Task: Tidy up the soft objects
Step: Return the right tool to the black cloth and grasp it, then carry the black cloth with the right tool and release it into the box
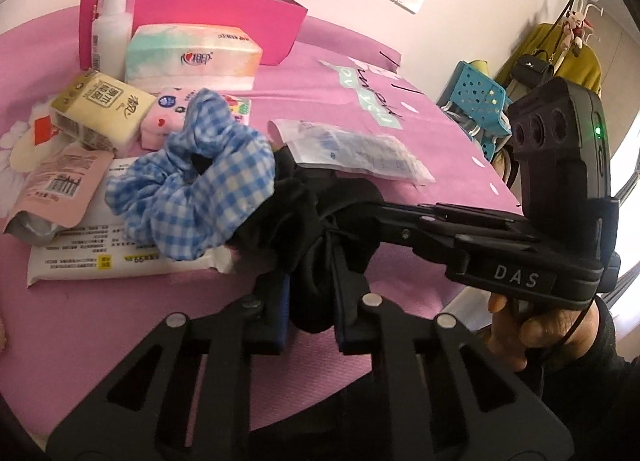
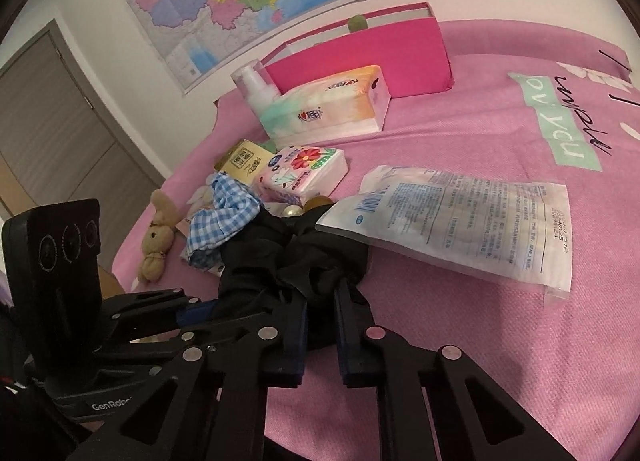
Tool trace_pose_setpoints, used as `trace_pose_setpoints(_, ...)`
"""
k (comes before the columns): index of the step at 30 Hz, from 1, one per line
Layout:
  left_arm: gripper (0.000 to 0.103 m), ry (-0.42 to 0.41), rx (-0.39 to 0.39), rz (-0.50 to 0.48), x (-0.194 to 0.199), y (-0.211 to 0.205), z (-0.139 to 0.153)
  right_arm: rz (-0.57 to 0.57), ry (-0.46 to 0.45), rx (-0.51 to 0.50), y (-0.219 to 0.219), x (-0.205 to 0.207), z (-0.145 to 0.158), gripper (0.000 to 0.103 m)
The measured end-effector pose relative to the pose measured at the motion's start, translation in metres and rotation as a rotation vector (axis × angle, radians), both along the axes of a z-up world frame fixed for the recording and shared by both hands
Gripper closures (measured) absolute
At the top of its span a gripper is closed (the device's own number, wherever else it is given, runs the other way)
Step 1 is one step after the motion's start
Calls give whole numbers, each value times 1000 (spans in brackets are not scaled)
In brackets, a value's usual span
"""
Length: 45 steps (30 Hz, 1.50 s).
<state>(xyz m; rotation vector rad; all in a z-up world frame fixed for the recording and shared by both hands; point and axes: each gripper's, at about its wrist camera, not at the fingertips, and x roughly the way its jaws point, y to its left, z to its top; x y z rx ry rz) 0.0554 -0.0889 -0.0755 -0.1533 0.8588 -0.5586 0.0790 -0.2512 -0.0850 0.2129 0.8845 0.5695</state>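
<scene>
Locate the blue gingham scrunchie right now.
Left wrist view: blue gingham scrunchie sits centre-left, on the white wipes pack, touching the black scrunchie held by both tools.

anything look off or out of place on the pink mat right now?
Nothing spilled or damaged. What stands out: both grippers, left and right, are clamped on the same black scrunchie. The blue checked scrunchie lies draped over a flat white pack, and a clear bag overlaps the black scrunchie's edge.
</scene>
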Motion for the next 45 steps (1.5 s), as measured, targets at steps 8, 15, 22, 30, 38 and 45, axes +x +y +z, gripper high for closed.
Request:
trace_pose_setpoints(8,85,-97,-17,-9,-16,3,33,24,-70,24,-1,-16,28,94)
trace_pose_setpoints(15,85,-180,-24,-5,-17,7,62,19,-153,45,-2,-24,59,94)
trace_pose_setpoints(22,85,-277,-7,-2,-7,5,96,18,-236,56,-2,-23,91,94)
trace_pose_setpoints(30,85,-365,39,0,42,0,135,10,-321,55,0,13,129,94)
trace_pose_setpoints(38,85,-426,86,20,115,-2,173,5,-354,68,6,91,165,94)
trace_pose_setpoints(45,85,-424,116,72,196,4,190,-19,-355,56,14,174,181,94)
